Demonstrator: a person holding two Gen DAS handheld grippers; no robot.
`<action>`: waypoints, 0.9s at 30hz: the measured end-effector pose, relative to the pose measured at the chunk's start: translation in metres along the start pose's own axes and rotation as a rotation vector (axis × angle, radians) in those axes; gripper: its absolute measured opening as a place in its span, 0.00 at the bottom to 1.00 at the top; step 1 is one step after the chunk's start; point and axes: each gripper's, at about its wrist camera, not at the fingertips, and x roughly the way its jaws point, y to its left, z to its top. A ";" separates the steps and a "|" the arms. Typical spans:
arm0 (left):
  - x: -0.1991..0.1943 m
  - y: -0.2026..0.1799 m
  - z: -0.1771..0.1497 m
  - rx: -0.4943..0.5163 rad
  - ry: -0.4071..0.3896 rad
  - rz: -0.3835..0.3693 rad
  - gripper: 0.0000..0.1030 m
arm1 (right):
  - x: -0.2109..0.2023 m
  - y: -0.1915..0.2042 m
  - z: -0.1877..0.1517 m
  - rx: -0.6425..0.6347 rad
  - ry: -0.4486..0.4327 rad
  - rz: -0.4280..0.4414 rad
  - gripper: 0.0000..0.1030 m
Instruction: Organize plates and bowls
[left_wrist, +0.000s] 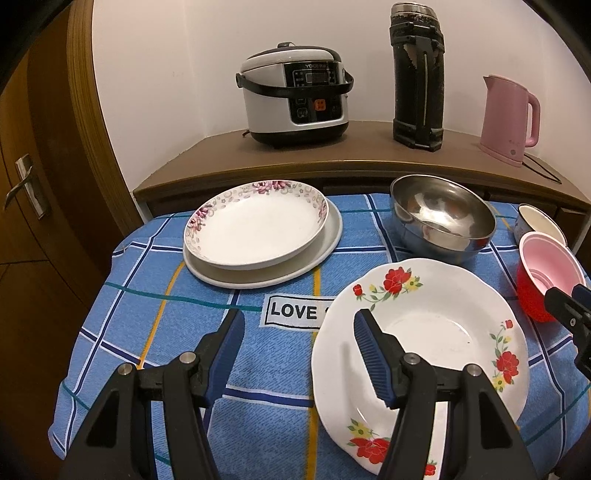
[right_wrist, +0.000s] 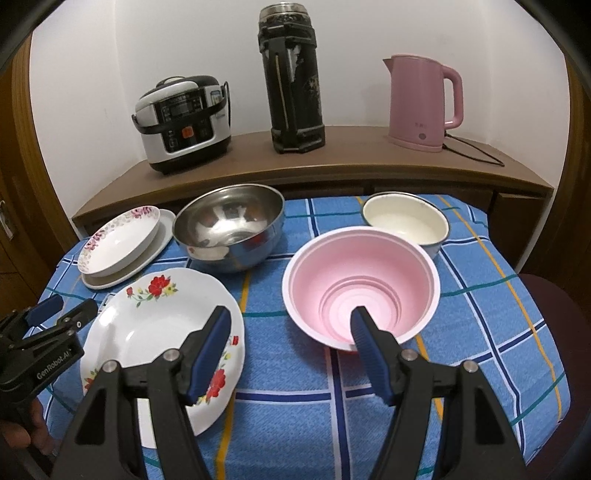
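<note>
A red-flowered white plate (left_wrist: 436, 332) (right_wrist: 155, 314) lies near the front of the blue checked cloth. My left gripper (left_wrist: 298, 317) (right_wrist: 70, 308) is open, its right finger over the plate's left rim, its left finger over bare cloth. A pink-flowered plate (left_wrist: 255, 225) (right_wrist: 118, 243) sits stacked on a plain white plate (left_wrist: 325, 251) at the back left. Beside them stand a steel bowl (left_wrist: 443, 218) (right_wrist: 229, 225), a white enamel bowl (right_wrist: 406, 221) and a pink bowl (right_wrist: 362, 273) with a red outside. My right gripper (right_wrist: 290, 312) (left_wrist: 567, 295) is open, one finger over the pink bowl's near rim, the other over the red-flowered plate's right rim.
Behind the table a wooden shelf (right_wrist: 332, 162) carries a rice cooker (left_wrist: 295, 92), a tall black flask (left_wrist: 417, 81) and a pink kettle (left_wrist: 506, 118) with its cord. A wooden door with a handle (left_wrist: 22, 184) stands at the left. A hand (right_wrist: 22, 435) holds the left gripper.
</note>
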 end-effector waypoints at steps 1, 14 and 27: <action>0.000 0.000 0.000 0.001 0.001 -0.001 0.62 | 0.000 0.000 0.000 0.001 0.000 0.000 0.66; -0.003 0.001 -0.001 0.017 -0.005 0.040 0.62 | -0.004 0.004 -0.001 0.006 -0.006 0.006 0.66; -0.006 0.006 -0.002 0.015 -0.004 0.063 0.62 | -0.013 0.009 -0.002 0.001 -0.019 0.018 0.66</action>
